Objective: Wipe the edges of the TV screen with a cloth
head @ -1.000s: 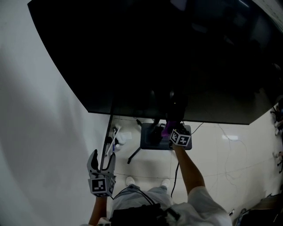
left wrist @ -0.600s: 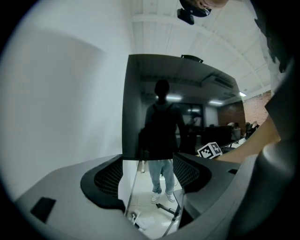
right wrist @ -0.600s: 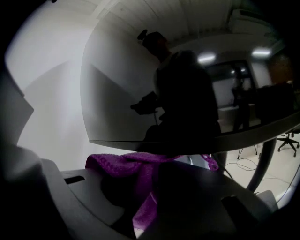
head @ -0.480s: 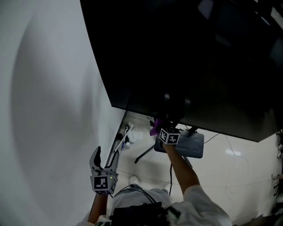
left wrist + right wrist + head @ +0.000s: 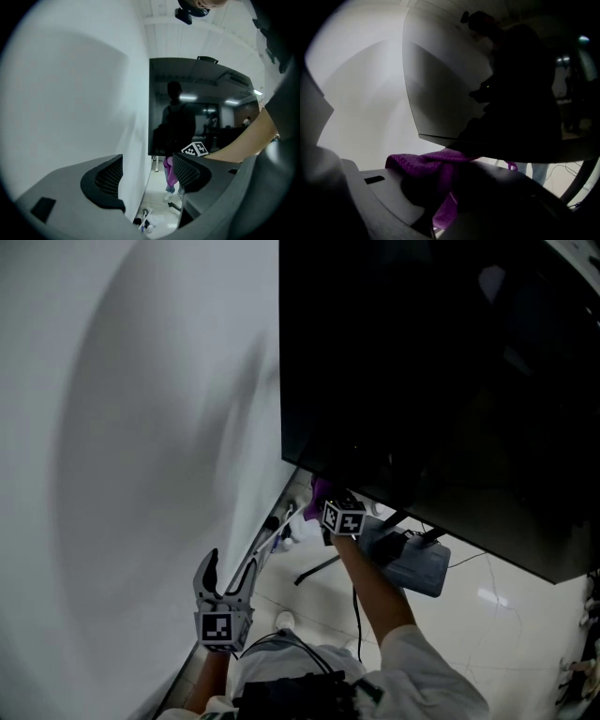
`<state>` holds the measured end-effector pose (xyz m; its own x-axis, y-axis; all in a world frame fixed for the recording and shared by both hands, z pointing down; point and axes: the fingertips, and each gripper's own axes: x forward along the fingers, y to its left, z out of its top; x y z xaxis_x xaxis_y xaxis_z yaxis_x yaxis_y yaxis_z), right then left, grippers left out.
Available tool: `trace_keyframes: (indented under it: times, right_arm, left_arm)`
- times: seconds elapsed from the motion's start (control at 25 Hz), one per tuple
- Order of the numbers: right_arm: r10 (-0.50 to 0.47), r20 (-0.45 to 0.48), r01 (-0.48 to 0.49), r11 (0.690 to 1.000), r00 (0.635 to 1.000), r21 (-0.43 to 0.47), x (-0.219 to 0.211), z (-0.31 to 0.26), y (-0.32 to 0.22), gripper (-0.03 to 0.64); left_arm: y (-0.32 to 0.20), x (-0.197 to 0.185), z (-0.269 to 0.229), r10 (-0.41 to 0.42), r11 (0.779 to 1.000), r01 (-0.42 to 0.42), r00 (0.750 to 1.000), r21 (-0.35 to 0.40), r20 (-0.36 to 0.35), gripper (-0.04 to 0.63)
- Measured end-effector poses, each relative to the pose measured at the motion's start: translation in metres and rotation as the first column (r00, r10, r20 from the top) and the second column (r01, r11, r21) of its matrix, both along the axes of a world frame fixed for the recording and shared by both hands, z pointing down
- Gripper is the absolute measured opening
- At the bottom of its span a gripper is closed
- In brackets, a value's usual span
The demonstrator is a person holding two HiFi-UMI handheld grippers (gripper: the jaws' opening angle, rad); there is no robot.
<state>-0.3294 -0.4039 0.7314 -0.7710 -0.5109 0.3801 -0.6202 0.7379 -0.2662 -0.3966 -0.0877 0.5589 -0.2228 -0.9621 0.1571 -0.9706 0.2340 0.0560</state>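
At TV bottom-left corner, right gripper pinched cloth against the lower edge — wiping likely mid-way, next run should climb the left side; left gripper spread, empty.

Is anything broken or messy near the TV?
Nothing looks broken. The only untidy bit is a clutter of white things on the floor against the wall, below a corner of the TV; too small to identify.
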Motion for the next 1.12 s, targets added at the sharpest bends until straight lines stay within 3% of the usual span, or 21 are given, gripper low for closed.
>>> trace_keyframes:
  times: [0.24,0.4,0.52,0.64,0.84,1.12]
  right_arm:
    - [-0.088,-0.009,0.088,0.996,0.996,0.005,-0.078,-0.005,0.023,0.081]
    - [-0.085,-0.040,0.084,0.996,0.996,-0.016,-0.115,-0.005,0.027,0.081]
    - [-0.043,-0.056,0.041,0.998,0.998,-0.044,-0.130,-0.004,0.026,0.081]
    - [-0.011,-0.029,0.010,0.998,1.000,-0.061,-0.145,-0.009,0.029,0.081]
    - [-0.021,0.011,0.021,0.999,1.000,0.033,-0.170,-0.042,0.030,0.081]
    - [0.039,0.094,-0.046,0.996,0.995,0.074,-0.179,-0.101,0.024,0.081]
  left_arm:
    - [0.027,-0.023,0.001,-0.066,0.998,0.066,0.998,0.000,-0.006,0.322]
    - [0.046,-0.035,0.011,-0.103,0.995,0.103,0.995,-0.007,-0.006,0.322]
    - [0.055,-0.043,0.010,-0.126,0.992,0.126,0.992,-0.007,-0.026,0.322]
    - [0.068,-0.054,0.020,-0.145,0.989,0.145,0.989,-0.015,0.001,0.322]
    - [0.070,-0.058,0.019,-0.169,0.986,0.168,0.984,-0.018,-0.047,0.322]
    - [0.070,-0.067,0.032,-0.161,0.987,0.161,0.987,0.018,0.003,0.322]
